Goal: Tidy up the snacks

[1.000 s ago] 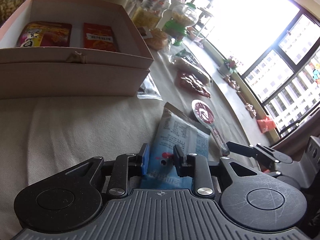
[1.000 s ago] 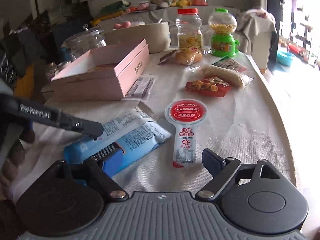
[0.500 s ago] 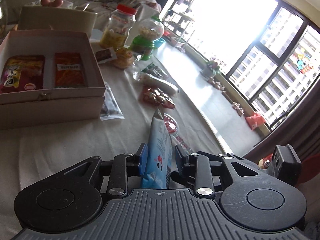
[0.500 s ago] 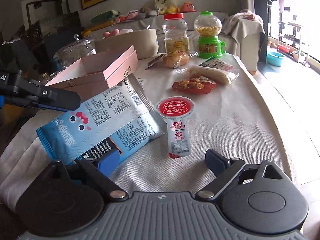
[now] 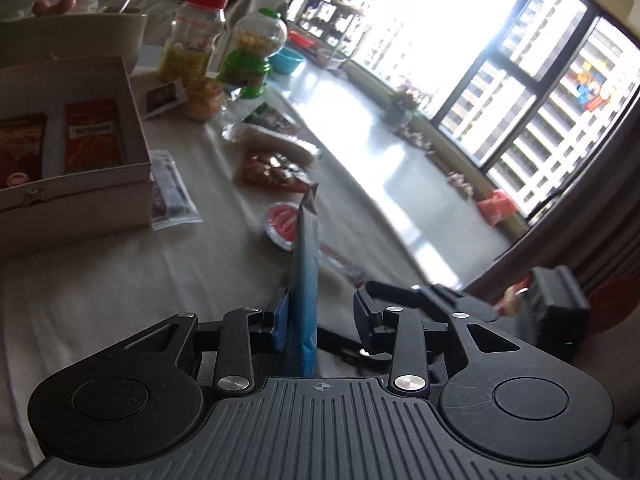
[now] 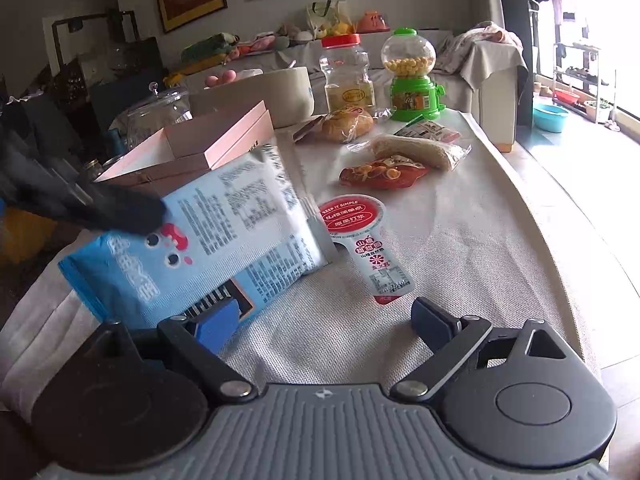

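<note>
A light-blue snack packet point(image 5: 306, 280) stands edge-on between the jaws of my left gripper point(image 5: 322, 316). It leans on the left pad, and a gap shows at the right pad; the jaws are opening. In the right wrist view the same packet point(image 6: 224, 232) is tilted up off the tablecloth, with a left finger point(image 6: 120, 208) on its upper left corner. My right gripper point(image 6: 326, 320) stands wide open, low over the cloth; its left pad sits in front of the packet's lower edge. The open pink box point(image 5: 80, 184) holds two red packets.
A round-headed red sachet point(image 6: 352, 216) lies just right of the blue packet. Behind it are a red snack bag point(image 6: 384, 172), a bread roll point(image 6: 348, 124), a red-lidded jar point(image 6: 348, 76) and a green candy dispenser point(image 6: 412, 80). A clear bag point(image 5: 168, 188) lies beside the box.
The blue packet lay flat and now stands on edge, raised off the cloth by my left gripper. The left jaws have widened, leaving a gap at the right pad. My right gripper stays put.
</note>
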Tool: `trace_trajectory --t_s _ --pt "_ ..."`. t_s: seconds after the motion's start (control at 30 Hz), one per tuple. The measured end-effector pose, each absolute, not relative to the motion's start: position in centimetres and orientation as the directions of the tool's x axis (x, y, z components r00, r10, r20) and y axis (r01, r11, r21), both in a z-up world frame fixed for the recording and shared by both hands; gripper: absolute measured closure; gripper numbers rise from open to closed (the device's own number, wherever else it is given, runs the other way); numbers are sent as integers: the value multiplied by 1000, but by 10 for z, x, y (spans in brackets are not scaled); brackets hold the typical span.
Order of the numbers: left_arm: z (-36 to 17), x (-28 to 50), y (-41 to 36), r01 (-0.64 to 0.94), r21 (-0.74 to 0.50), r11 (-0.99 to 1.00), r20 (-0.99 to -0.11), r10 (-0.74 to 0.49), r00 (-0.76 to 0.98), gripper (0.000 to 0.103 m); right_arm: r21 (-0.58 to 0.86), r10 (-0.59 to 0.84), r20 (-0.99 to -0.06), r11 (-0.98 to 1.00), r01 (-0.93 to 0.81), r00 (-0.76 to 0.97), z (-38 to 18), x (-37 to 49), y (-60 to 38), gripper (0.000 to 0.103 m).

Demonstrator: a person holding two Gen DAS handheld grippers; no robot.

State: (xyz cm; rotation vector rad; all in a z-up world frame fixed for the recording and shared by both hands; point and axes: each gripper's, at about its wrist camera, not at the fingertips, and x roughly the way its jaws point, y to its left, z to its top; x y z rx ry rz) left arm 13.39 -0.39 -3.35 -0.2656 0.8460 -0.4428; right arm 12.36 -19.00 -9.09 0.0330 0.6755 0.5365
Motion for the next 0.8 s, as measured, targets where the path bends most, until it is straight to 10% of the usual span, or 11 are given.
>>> trace_trajectory --t_s 0.8 --pt "-49 116 15 173 -322 931 -646 -350 678 86 330 577 -626 806 -492 526 -85 139 -202 0"
